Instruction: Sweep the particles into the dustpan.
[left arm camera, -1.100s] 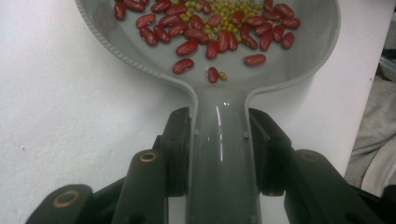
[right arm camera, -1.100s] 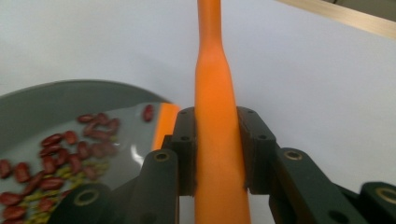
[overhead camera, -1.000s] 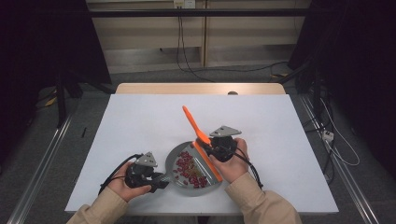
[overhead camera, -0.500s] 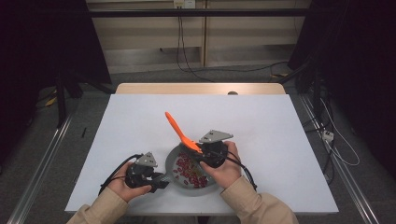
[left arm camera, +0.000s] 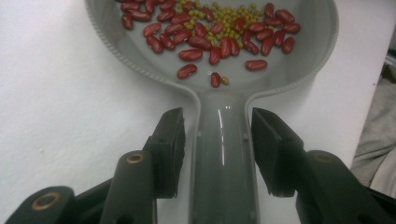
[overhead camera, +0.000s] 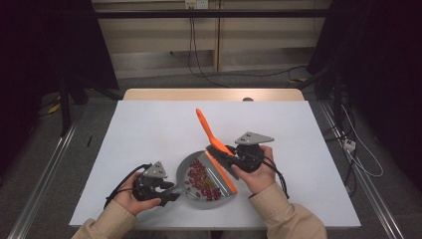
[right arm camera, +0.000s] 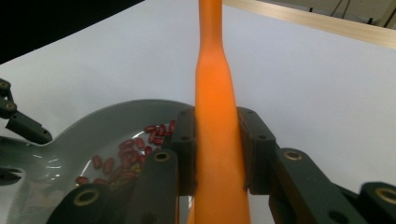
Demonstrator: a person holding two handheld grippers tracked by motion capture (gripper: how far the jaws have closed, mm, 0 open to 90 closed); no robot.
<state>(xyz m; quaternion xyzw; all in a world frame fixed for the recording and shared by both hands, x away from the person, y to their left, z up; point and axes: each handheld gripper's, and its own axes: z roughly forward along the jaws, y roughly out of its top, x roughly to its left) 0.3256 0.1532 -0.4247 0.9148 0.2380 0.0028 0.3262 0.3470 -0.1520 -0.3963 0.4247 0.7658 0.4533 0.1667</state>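
White tabletop [overhead camera: 149,129] carries the work, with dark floor and cables behind it.

Left gripper [overhead camera: 166,191]: its jaws have just been opening. They now stand narrowly apart on either side of the grey dustpan [overhead camera: 199,196] handle, a slim gap showing at each pad, so the handle lies between them ungripped. Directly ahead of these jaws, red beans [left arm camera: 210,44] and small green ones rest in the pan.

Right gripper [overhead camera: 225,158]: jaws clamped on the orange brush [overhead camera: 211,137] handle. Compared with half a second ago, the handle has swung from leaning left to leaning away, and the bristle head appears to sit at the pan's mouth.

Judgement: sweeping looks complete; the loaded pan is being released.
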